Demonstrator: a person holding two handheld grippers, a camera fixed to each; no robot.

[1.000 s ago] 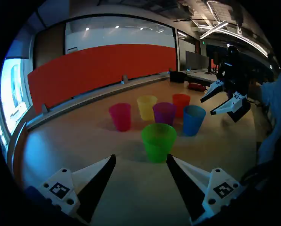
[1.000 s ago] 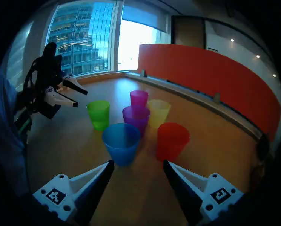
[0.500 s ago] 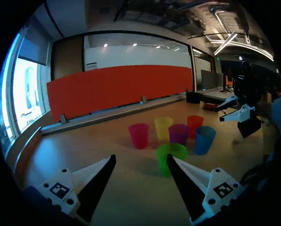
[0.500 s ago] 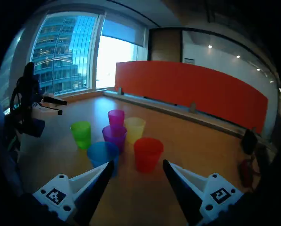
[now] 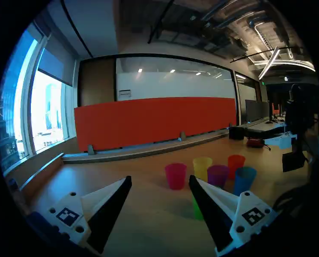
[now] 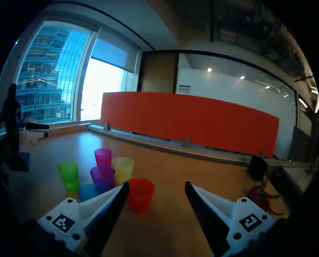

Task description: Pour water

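Six coloured plastic cups stand clustered on the wooden table. The left gripper view shows the pink cup (image 5: 175,175), yellow cup (image 5: 201,166), purple cup (image 5: 218,175), red cup (image 5: 236,164) and blue cup (image 5: 244,180); the green cup (image 5: 196,210) is half hidden behind a finger. My left gripper (image 5: 159,180) is open and empty, short of the cups. The right gripper view has the green cup (image 6: 68,174), pink cup (image 6: 102,157), yellow cup (image 6: 122,168), purple cup (image 6: 102,176), red cup (image 6: 140,195) and blue cup (image 6: 90,191). My right gripper (image 6: 156,185) is open, holding nothing.
A long orange panel (image 5: 155,120) runs along the table's far edge. A black box (image 6: 257,167) and a red item with cables (image 6: 260,198) lie right of the cups. Windows (image 6: 52,90) line one side. Bare wooden table (image 5: 150,214) lies in front of the cups.
Both grippers have lifted and tilted upward while backing off; the cups now sit lower and smaller in both views. Both stay open and empty.
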